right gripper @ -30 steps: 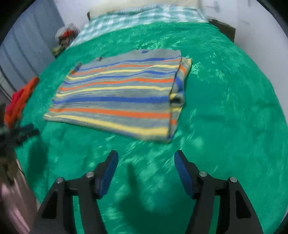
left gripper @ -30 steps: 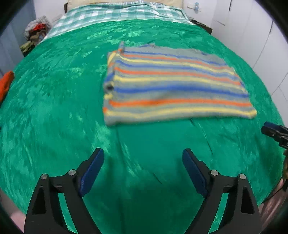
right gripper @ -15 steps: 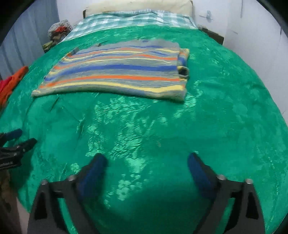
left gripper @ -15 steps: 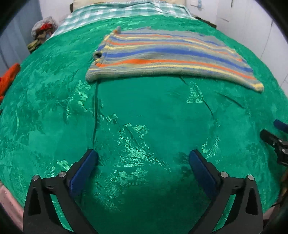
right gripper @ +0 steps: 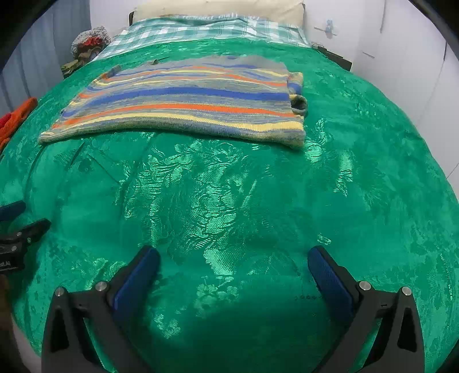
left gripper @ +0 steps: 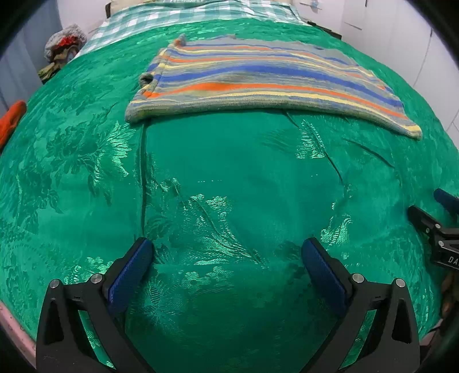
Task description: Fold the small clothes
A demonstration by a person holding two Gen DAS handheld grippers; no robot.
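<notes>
1. My left gripper [left gripper: 226, 255] hangs low over the near part of the bed, its blue-padded fingers [left gripper: 130, 271] spread wide with nothing between them

2. My right gripper [right gripper: 233, 259] is in the same pose just beside it, fingers [right gripper: 330, 277] set far apart and empty, hovering above the green bedspread [right gripper: 229, 200]

3. Each gripper catches the other at the edge of its view: from the left wrist the right gripper [left gripper: 439, 226] pokes in on the right side, and from the right wrist the left gripper [right gripper: 17, 229] shows on the left side

4. The striped sweater [left gripper: 258, 83] lies flat on the bedspread [left gripper: 229, 172] farther up the bed, well apart from both grippers, with bare green cloth between us

5. It's folded into a long rectangle, stripes of blue, orange, yellow and grey running along its length

6. From the right wrist the sweater [right gripper: 186, 103] has a cuff [right gripper: 298, 103] sticking out at its right end, lying over the folded edge

7. From the left wrist that same cuff [left gripper: 146, 79] sits at the left end of the sweater

8. The bedspread shows a few creases in the shiny floral weave between the sweater and my grippers

9. Beyond the sweater a green-and-white checked sheet [right gripper: 200, 28] covers the head of the bed, with a pale pillow [right gripper: 218, 8] behind it

10. Off the bed's left side there's a heap of clothes [right gripper: 86, 46] near the wall and an orange garment [right gripper: 17, 114] closer in
</notes>
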